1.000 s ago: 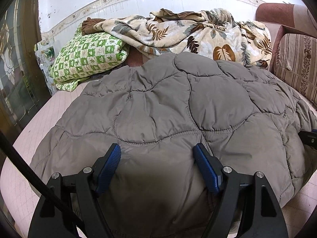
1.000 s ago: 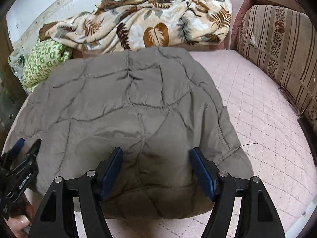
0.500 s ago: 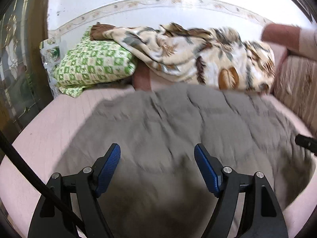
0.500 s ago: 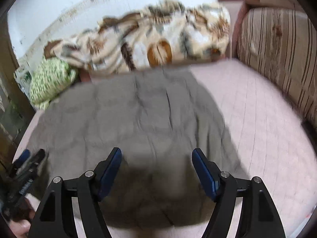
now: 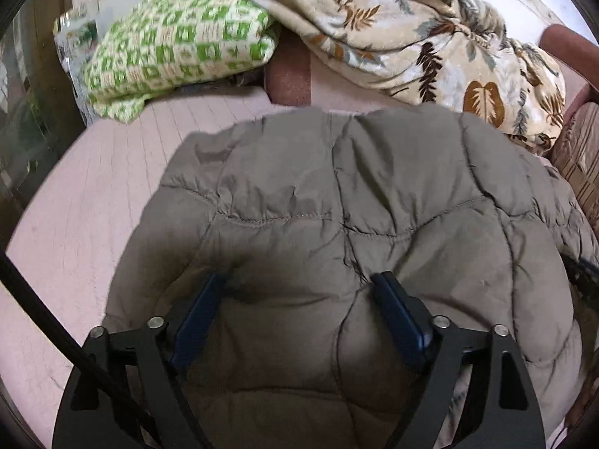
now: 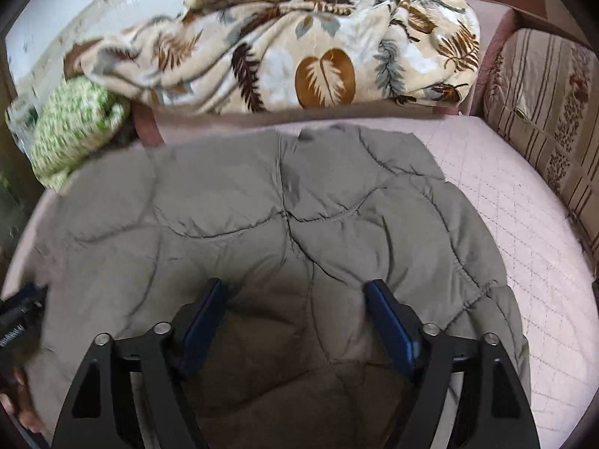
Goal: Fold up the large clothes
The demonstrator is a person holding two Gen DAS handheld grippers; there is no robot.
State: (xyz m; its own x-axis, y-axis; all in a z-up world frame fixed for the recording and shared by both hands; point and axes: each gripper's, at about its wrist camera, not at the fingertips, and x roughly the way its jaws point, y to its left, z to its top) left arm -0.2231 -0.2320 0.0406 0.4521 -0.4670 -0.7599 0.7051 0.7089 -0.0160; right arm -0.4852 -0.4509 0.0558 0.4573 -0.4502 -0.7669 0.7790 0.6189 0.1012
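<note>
Left gripper (image 5: 299,292): jaws opening, grasping nothing, quilted coat (image 5: 355,205) bulging between them.
Right gripper (image 6: 295,295): likewise opening over the coat.
Leaf blanket (image 6: 299,56): beyond coat.

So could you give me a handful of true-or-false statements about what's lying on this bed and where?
1. The grey-brown quilted jacket lies on the pink mattress cover. True.
2. The leaf-print blanket is folded neatly flat. False: it sits bunched in a heap beyond the jacket.
3. A green-and-white checked pillow lies left of the leaf-print blanket. True.
4. The left gripper is pinched tight on a sleeve. False: its jaws are opening, with puffy jacket fabric bulging between them.
5. A striped cushion stands at the right of the bed. True.
</note>
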